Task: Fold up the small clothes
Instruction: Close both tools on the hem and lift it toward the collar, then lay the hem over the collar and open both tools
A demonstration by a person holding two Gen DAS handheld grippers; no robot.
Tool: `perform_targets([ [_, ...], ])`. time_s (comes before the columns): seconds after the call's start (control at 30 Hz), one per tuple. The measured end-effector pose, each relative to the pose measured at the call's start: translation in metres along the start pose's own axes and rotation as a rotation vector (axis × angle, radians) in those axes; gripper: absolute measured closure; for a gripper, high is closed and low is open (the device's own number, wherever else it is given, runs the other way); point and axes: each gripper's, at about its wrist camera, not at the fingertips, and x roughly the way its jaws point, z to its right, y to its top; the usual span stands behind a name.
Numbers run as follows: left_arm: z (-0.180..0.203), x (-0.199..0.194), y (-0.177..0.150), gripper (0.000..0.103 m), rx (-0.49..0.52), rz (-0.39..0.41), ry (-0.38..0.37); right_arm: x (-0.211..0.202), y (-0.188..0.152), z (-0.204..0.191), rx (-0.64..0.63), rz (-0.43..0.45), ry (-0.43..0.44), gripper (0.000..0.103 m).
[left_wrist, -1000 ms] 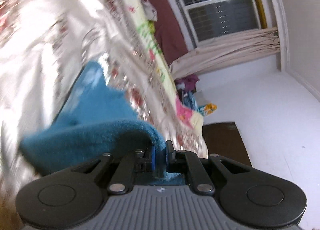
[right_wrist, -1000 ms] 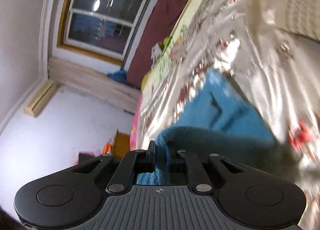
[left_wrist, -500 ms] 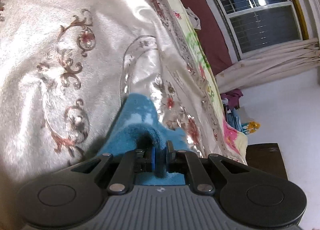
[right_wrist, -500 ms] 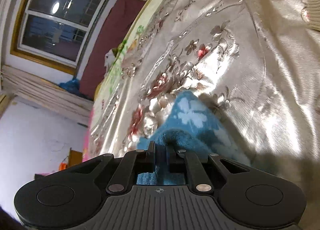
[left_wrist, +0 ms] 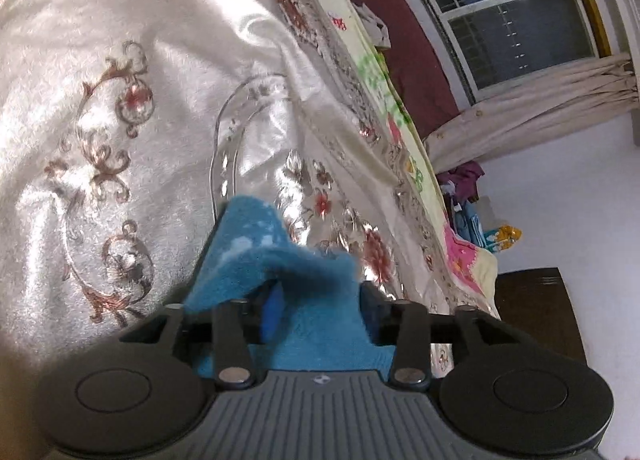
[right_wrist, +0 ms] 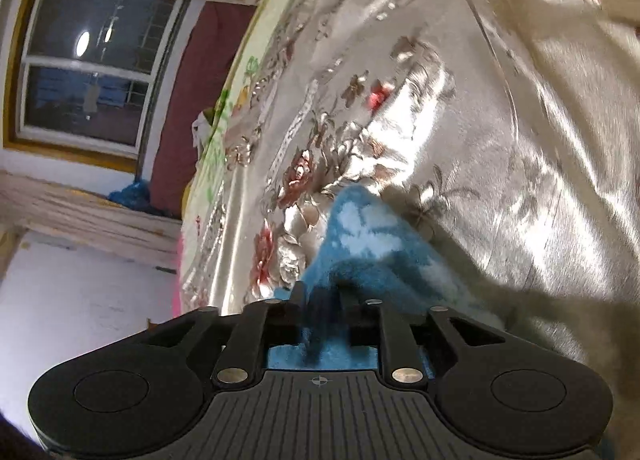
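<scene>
I am holding a blue fleece garment [left_wrist: 256, 244] on the embroidered bedspread [left_wrist: 120, 99].
My left gripper [left_wrist: 320, 300] is spreading wide, fleece hiding its fingertips; my right gripper [right_wrist: 320, 300] is pinching fleece at lower centre.

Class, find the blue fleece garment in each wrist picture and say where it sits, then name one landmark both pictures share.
Left wrist: the blue fleece garment sits low at centre, draped over the open left gripper, on the floral bedspread.
Right wrist: the garment is low at centre, pinched in the right gripper.
Shared landmark: the barred window, upper right in the left view, upper left in the right view.
</scene>
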Motion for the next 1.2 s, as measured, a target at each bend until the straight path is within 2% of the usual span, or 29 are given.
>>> perform_targets([
  [0.07, 0.003, -0.001, 0.0, 0.054, 0.015, 0.012, 0.014, -0.002, 0.0, -0.001, -0.006, 0.0, 0.016, 0.073],
  [0.17, 0.006, -0.006, -0.001, 0.054, 0.029, 0.04, 0.026, -0.011, 0.003, -0.005, -0.034, 0.044, 0.028, 0.057],
  [0.37, 0.017, -0.016, -0.015, 0.053, 0.135, 0.033, 0.052, -0.028, 0.005, -0.023, -0.217, 0.103, -0.008, 0.053],
  [0.5, 0.013, -0.026, -0.027, 0.052, 0.168, 0.014, 0.081, -0.022, -0.005, -0.037, -0.447, 0.104, -0.124, 0.053],
  [0.67, 0.004, -0.038, -0.039, 0.052, 0.204, 0.001, 0.12, 0.011, -0.027, -0.061, -0.764, 0.056, -0.245, 0.053],
  [0.83, 0.001, -0.039, -0.041, 0.052, 0.208, -0.003, 0.131, 0.044, -0.048, -0.07, -0.995, 0.009, -0.36, 0.053],
  [0.87, 0.001, -0.038, -0.042, 0.051, 0.213, -0.004, 0.134, 0.047, -0.053, -0.071, -1.043, 0.01, -0.376, 0.057],
  [0.93, 0.003, -0.037, -0.042, 0.051, 0.227, -0.002, 0.14, 0.045, -0.064, -0.072, -1.132, 0.014, -0.39, 0.071],
  [0.97, 0.004, -0.036, -0.043, 0.051, 0.233, 0.0, 0.142, 0.043, -0.066, -0.072, -1.156, 0.008, -0.389, 0.085],
  [1.0, 0.005, -0.036, -0.043, 0.051, 0.239, 0.0, 0.143, 0.042, -0.067, -0.072, -1.161, 0.0, -0.388, 0.092],
  [1.1, 0.007, -0.036, -0.042, 0.05, 0.232, 0.006, 0.139, 0.03, -0.059, -0.074, -1.137, 0.043, -0.382, 0.095],
  [1.2, 0.011, -0.042, -0.042, 0.05, 0.243, 0.03, 0.109, 0.006, -0.035, -0.074, -0.974, 0.101, -0.3, 0.095],
])
